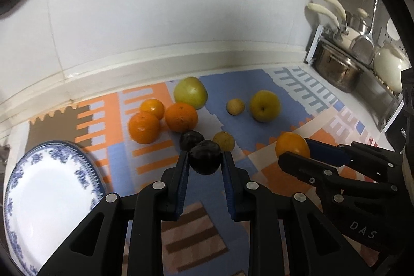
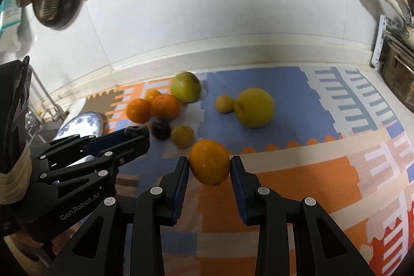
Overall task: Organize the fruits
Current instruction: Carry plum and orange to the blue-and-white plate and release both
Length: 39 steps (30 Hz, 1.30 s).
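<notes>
Left gripper [image 1: 205,158] is clamped on a dark plum [image 1: 205,159], and my right gripper [image 2: 209,163] is squeezing an orange [image 2: 209,162]. Plate [image 1: 49,195] sits off to the left of my left gripper with nothing on it; other fruit lies ahead on the mat [image 1: 248,84].

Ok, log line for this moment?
left hand-held gripper: shut on dark plum | right hand-held gripper: shut on orange | plate: empty
</notes>
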Motion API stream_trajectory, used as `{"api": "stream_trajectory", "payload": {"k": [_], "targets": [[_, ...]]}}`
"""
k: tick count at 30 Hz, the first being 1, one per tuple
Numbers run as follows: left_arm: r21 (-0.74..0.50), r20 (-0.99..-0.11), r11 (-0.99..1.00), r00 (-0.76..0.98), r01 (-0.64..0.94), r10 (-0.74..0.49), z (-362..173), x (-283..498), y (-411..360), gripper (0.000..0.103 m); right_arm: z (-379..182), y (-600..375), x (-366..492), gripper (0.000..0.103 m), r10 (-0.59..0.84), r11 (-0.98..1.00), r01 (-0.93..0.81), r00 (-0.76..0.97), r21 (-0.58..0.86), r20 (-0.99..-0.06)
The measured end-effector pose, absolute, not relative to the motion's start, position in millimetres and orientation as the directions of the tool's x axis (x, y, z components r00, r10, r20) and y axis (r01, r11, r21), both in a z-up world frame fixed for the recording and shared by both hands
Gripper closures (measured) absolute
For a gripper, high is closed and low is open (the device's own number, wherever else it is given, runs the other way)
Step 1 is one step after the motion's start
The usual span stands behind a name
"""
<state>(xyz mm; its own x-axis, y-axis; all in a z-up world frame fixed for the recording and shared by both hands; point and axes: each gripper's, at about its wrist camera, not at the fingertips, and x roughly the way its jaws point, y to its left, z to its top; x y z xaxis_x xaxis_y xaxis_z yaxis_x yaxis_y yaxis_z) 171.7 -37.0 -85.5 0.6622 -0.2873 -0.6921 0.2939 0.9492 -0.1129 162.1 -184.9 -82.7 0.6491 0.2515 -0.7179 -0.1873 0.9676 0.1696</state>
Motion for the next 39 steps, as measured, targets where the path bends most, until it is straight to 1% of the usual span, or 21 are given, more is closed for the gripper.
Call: {"api": "stream_trajectory", "payload": {"k": [8,19,29,39], "targets": [[-0.109,-0.655,0.965,0.712,0.24,-0.251,-64.5,144.1,-9.3,0.078,-60.6,-155.7,144.3,0.069,0.316,0.945,-0.282,0.652,0.168,-0.689],[-0.082,-0.627,0.991,0.767,0.108,-0.135,-48.3,102.5,42.7,0.078,-41.6,-108.7,129.8,0.069,0.427,0.886,-0.432,0.624,0.167,-0.654],[-0.055,-0.672,0.998,0.74,-0.027,-0.017,-65.1,83.2,89.7,0.078,-43.9,-56.3,131.9,0.069,0.53,0.803,-0.57,0.55,0.173,-0.646],[-0.046,-0.721,0.992,0.691,-0.12,0.05,-85.9,76.7,118.3,0.078,-71.1,-7.8,146.3,0.069,0.581,0.721,-0.665,0.426,0.196,-0.694]]}}
